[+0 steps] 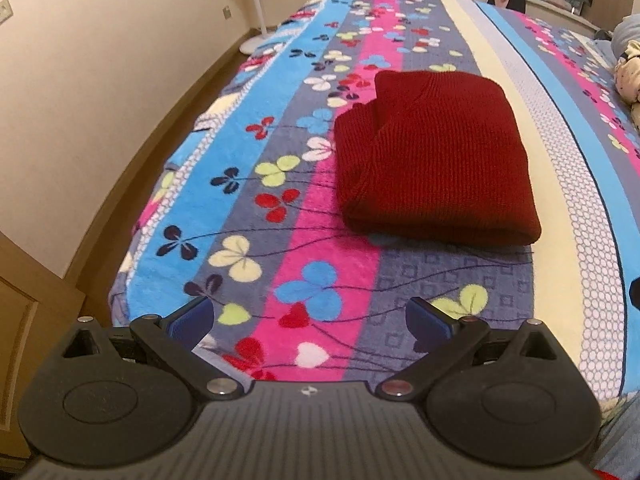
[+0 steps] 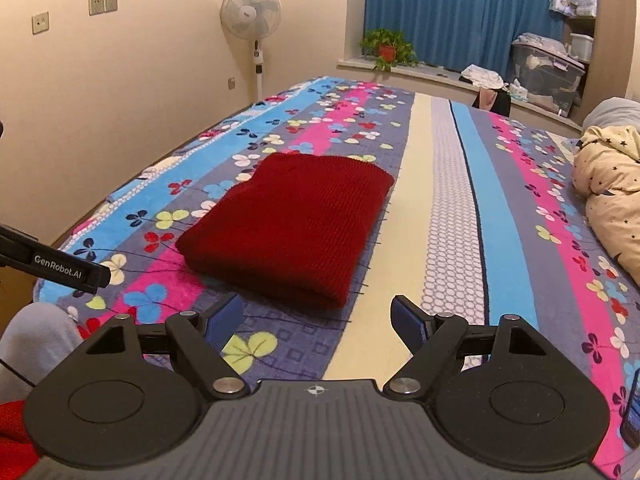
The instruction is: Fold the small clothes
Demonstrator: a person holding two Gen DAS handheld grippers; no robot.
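A dark red knit sweater (image 1: 436, 160) lies folded into a thick rectangle on the flowered bedspread (image 1: 312, 288). It also shows in the right wrist view (image 2: 296, 224). My left gripper (image 1: 310, 316) is open and empty, held above the bedspread a little in front of the sweater's near edge. My right gripper (image 2: 318, 318) is open and empty, just in front of the sweater's near right corner. The side of the left gripper (image 2: 60, 266) shows at the left edge of the right wrist view.
A cream star-print quilt (image 2: 612, 200) is bunched at the right side of the bed. A standing fan (image 2: 251, 16) stands by the wall past the bed's far left corner. A potted plant (image 2: 387, 49) and storage boxes (image 2: 544, 72) sit on the window ledge.
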